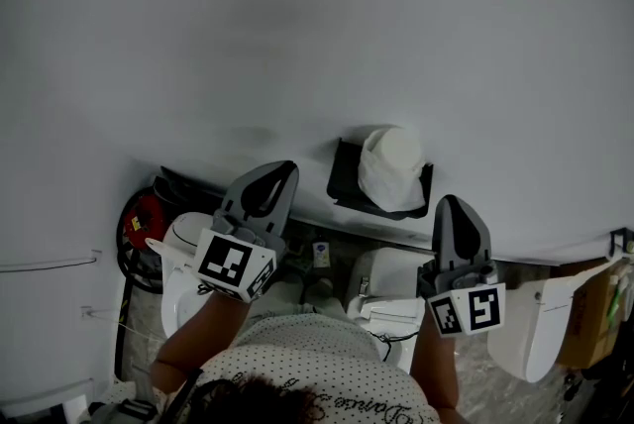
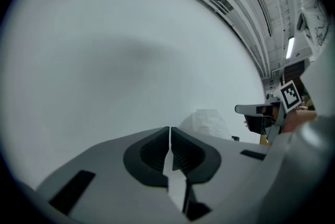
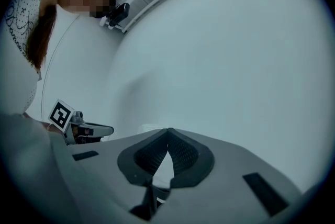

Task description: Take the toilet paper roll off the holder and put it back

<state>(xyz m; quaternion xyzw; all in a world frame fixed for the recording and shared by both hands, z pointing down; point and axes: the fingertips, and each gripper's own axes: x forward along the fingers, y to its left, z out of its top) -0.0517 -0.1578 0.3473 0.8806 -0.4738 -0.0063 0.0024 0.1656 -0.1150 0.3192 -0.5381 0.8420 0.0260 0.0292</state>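
The left tool [image 1: 277, 176] is staying clenched: in the left gripper view its two jaws are pressing together along one thin seam [image 2: 170, 136], with nothing lying between them. The right tool [image 1: 454, 209] is clenched too, its ribbed pads [image 3: 180, 152] meeting at the tip and gripping nothing. Both tools are pointing at the pale wall [image 1: 297, 36].

The toilet paper roll [image 1: 391, 164] is sitting in its black holder [image 1: 342, 176] on that wall, between the two tools and apart from both. The left tool is hanging just left of the holder, and the right tool is sitting right of it and a little nearer. In the left gripper view the roll [image 2: 207, 121] is peeking out just past the jaw tips, to their right.

Each tool is carrying its marker cube, left [image 1: 233, 264] and right [image 1: 466, 308], at the near end. Below them a white toilet [image 1: 396, 278] is standing on the floor, and a red object [image 1: 144, 219] is lying at the far left.
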